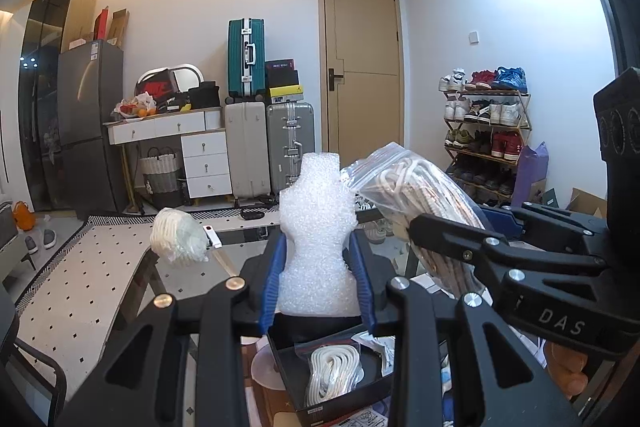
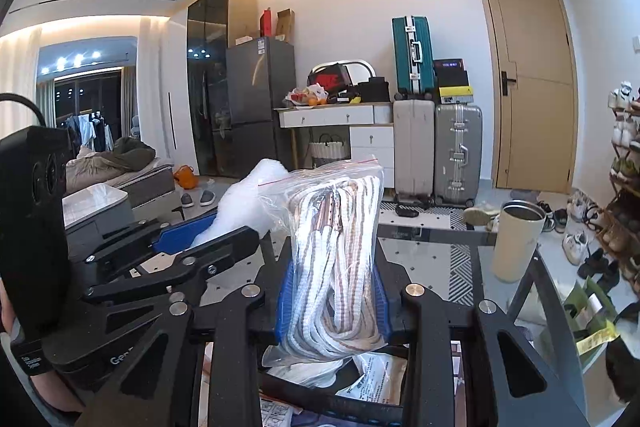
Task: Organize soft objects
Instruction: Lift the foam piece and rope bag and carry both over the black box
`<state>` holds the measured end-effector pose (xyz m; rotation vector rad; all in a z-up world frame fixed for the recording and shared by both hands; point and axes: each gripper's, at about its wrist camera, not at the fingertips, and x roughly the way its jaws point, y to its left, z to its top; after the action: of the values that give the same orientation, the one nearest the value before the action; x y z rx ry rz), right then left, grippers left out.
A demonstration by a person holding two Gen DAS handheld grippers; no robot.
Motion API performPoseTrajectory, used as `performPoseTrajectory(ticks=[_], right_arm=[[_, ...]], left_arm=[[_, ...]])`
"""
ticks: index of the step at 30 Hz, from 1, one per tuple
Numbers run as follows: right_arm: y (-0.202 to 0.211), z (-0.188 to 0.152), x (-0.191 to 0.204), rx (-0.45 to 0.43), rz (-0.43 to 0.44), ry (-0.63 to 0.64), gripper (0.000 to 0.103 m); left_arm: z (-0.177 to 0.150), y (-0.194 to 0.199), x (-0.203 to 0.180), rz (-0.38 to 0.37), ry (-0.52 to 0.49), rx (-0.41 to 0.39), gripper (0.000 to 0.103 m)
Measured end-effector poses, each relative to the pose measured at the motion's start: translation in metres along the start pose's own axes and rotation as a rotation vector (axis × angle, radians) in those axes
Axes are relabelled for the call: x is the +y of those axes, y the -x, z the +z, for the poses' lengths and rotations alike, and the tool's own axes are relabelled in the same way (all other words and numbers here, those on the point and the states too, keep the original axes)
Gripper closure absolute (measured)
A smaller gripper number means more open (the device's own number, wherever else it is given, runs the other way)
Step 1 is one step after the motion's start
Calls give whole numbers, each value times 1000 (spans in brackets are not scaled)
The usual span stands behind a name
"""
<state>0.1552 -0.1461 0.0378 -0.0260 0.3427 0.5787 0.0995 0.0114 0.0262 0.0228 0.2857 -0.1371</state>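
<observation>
While both loads are being held up above the glass table (image 2: 440,239), the left gripper (image 1: 318,267) is standing clamped on a piece of white foam (image 1: 316,227), its blue pads (image 1: 272,279) pressing into the narrowed waist of the piece, which is rising upright between and beyond the jaws. The right gripper (image 2: 334,291) is standing clamped on a clear zip bag of striped rope (image 2: 336,247), the bag standing upright between its jaws with the red seal at the far end and slack plastic sagging below them. A black box (image 1: 320,379) is lying directly beneath the left jaws, and a second bag of white rope (image 1: 332,371) is already resting in it; the box is judged to be the intended destination. Another white bundle (image 1: 178,237) is sitting on the table ahead and to the left of the left jaws, not yet collected. A beige cup (image 2: 516,239) is standing ahead and to the right of the right jaws. To place well, each load should be lowered in turn, the foam going down beside the bagged rope and not on top of it, and the jaws opening only once the load is bearing on the box floor. The two grippers are working close together, so they should be kept from crossing. The bag is likely to slump on release.
</observation>
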Motion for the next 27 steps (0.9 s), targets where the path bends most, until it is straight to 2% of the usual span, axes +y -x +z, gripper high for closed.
performPoseTrajectory(ticks=[7,15,18,22,27], right_arm=[[-4,1,-3,8,-2,-7,71],[-18,-5,-13,76,0,-44,71],[-29,-9,-14,141,-18,-43,71],[-42,-16,-22,212,-19,-65,71],[-57,-27,-33,291,-13,-100,71]], left_arm=[[-2,-8,6,-5,29,35,72],[-4,-17,7,-13,49,78,72],[-8,-26,7,-42,60,129,72],[-14,-35,4,-34,44,188,72],[-22,-49,5,-62,80,269,72]])
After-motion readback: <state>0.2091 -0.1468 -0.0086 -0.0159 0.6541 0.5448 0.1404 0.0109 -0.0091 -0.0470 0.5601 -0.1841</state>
